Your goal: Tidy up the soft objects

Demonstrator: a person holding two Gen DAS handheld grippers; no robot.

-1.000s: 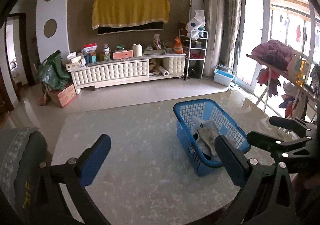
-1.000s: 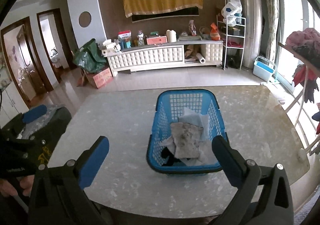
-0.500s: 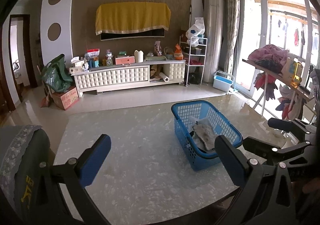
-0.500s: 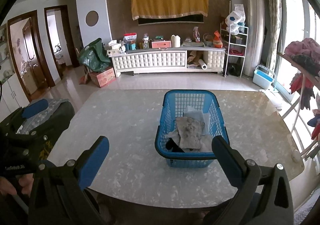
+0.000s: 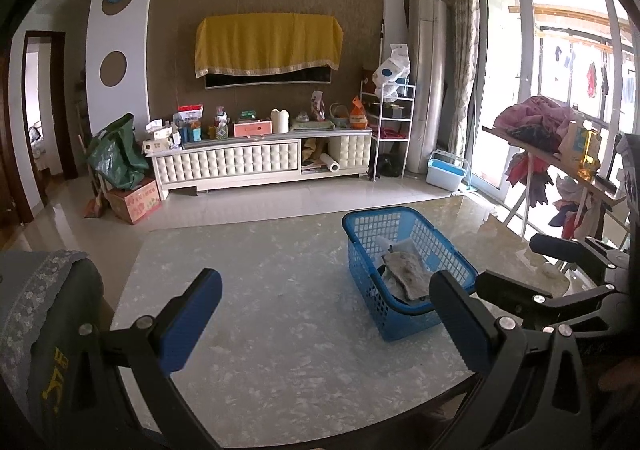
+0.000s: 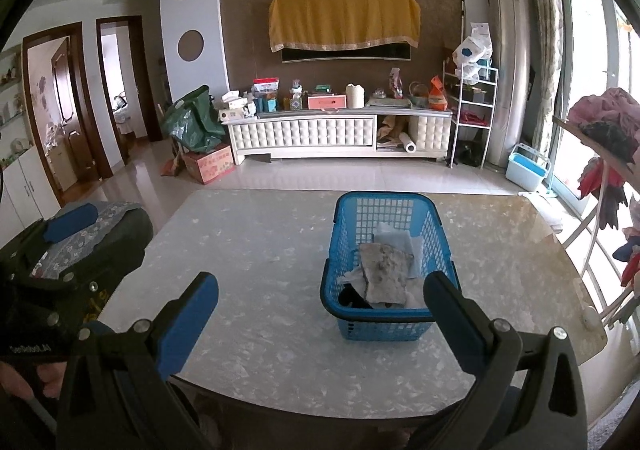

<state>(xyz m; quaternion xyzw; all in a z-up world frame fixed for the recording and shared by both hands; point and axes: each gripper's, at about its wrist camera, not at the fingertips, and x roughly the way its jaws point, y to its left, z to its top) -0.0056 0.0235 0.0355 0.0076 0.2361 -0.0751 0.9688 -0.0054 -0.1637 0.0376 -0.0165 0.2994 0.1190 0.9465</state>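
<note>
**Both claws open, cloths in basket**

Left claw (image 5: 326, 314) w/ fingers spread wide, nothing held, above tabletop (image 5: 260, 290). Right claw (image 6: 320, 312) also wide apart, empty, near tabletop's front edge. Blue basket (image 6: 390, 205) sat on tabletop, right of centre. Cloths (image 6: 386, 270) piled inside basket, grey one on top.

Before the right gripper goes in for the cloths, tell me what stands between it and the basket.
Nothing visible. The right gripper is open above bare marble table, with the blue basket just ahead and the cloths lying uncovered inside; only its near rim must be cleared.
</note>
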